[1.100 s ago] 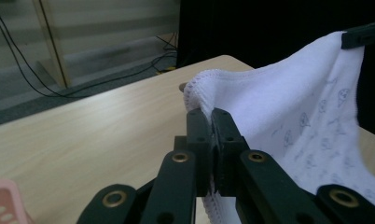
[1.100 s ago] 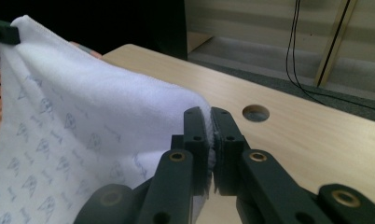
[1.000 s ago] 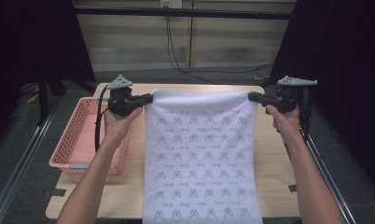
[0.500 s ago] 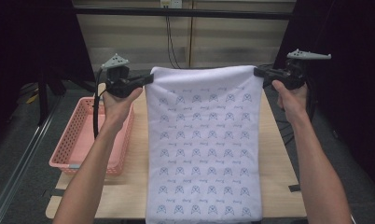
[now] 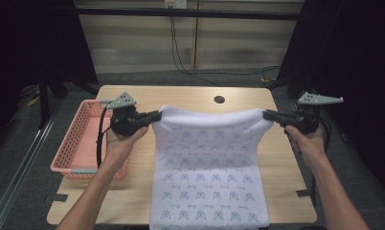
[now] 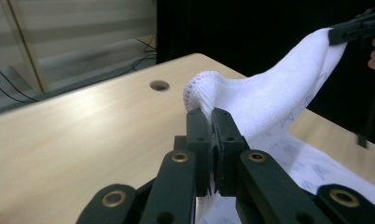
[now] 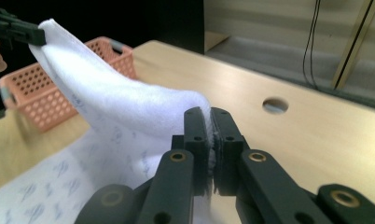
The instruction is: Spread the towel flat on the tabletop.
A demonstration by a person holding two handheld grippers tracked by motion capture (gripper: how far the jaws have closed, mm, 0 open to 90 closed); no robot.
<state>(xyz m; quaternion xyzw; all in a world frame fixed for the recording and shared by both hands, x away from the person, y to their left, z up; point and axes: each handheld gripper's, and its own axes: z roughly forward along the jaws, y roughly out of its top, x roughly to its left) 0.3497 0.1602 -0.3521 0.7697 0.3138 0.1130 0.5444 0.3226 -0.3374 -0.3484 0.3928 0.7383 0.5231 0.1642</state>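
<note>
Your left tongs (image 5: 157,115) and right tongs (image 5: 267,114) each clench a top corner of the towel (image 5: 209,177), its edge sagging between them. Its lower end overhangs the desk (image 5: 133,96) near you; the basket (image 5: 78,143) sits close left, bare desk beyond.

Wooden table (image 5: 133,191); towel (image 5: 209,191), pink basket (image 5: 80,139)

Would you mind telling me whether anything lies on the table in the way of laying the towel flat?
Nothing visible does. Both grippers, left and right, pinch the towel corners; the table beyond is bare, and the pink basket sits off to its side.
</note>
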